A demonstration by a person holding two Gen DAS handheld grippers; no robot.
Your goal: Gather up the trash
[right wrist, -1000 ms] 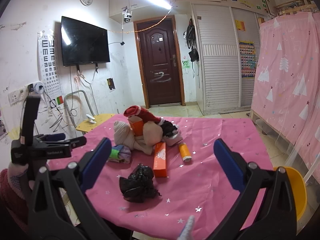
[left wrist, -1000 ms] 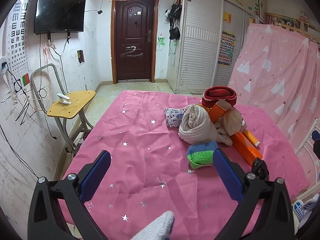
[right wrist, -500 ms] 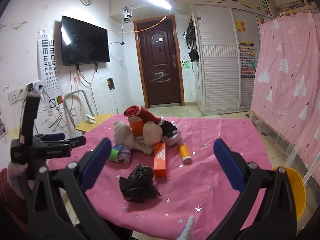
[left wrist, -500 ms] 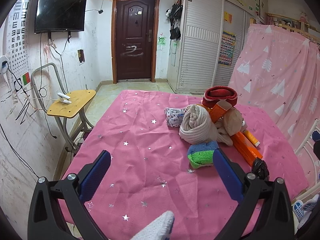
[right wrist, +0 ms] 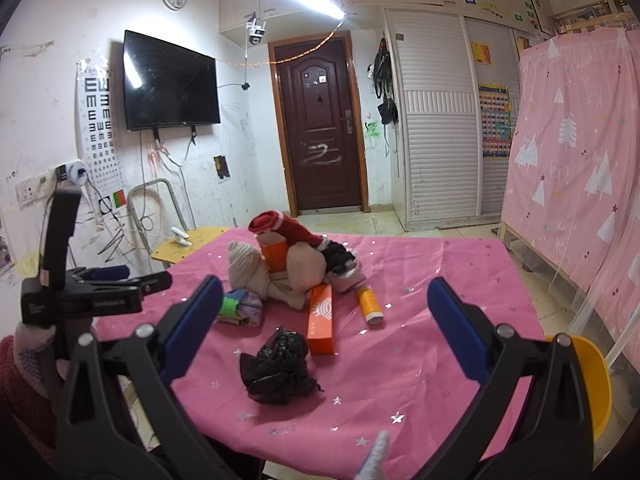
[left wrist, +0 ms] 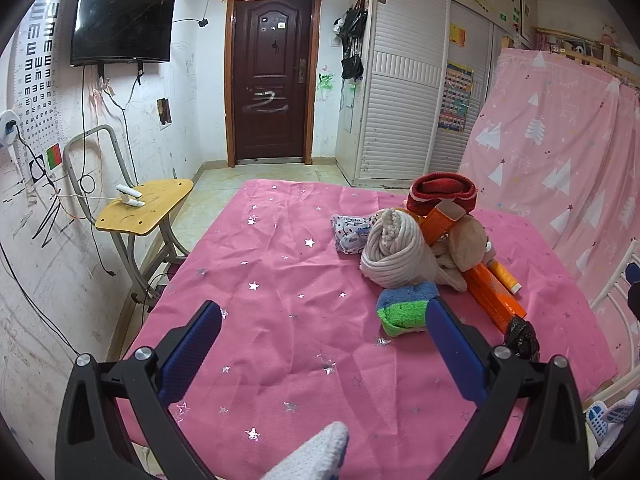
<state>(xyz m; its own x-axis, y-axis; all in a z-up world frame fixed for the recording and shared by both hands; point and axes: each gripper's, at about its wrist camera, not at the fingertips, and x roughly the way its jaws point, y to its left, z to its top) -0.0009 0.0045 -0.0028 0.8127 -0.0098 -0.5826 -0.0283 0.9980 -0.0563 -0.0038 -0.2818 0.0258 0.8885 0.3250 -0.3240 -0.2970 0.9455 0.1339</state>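
Note:
A crumpled black plastic bag (right wrist: 280, 366) lies on the pink starred tablecloth (right wrist: 420, 344), just ahead of my open, empty right gripper (right wrist: 324, 304). Behind it lie an orange box (right wrist: 321, 319) and an orange tube (right wrist: 369, 303). A pile of rolled socks and cloth (right wrist: 288, 264) sits further back. In the left wrist view, my left gripper (left wrist: 320, 330) is open and empty over the cloth, with a green and blue sock roll (left wrist: 404, 310) by its right finger and the black bag (left wrist: 520, 338) at far right.
A yellow bin (right wrist: 592, 380) stands off the table's right edge. A small yellow side table (left wrist: 144, 208) stands to the left. The left gripper's body (right wrist: 88, 292) shows at the left of the right wrist view. A pink curtain (left wrist: 560, 168) hangs at right.

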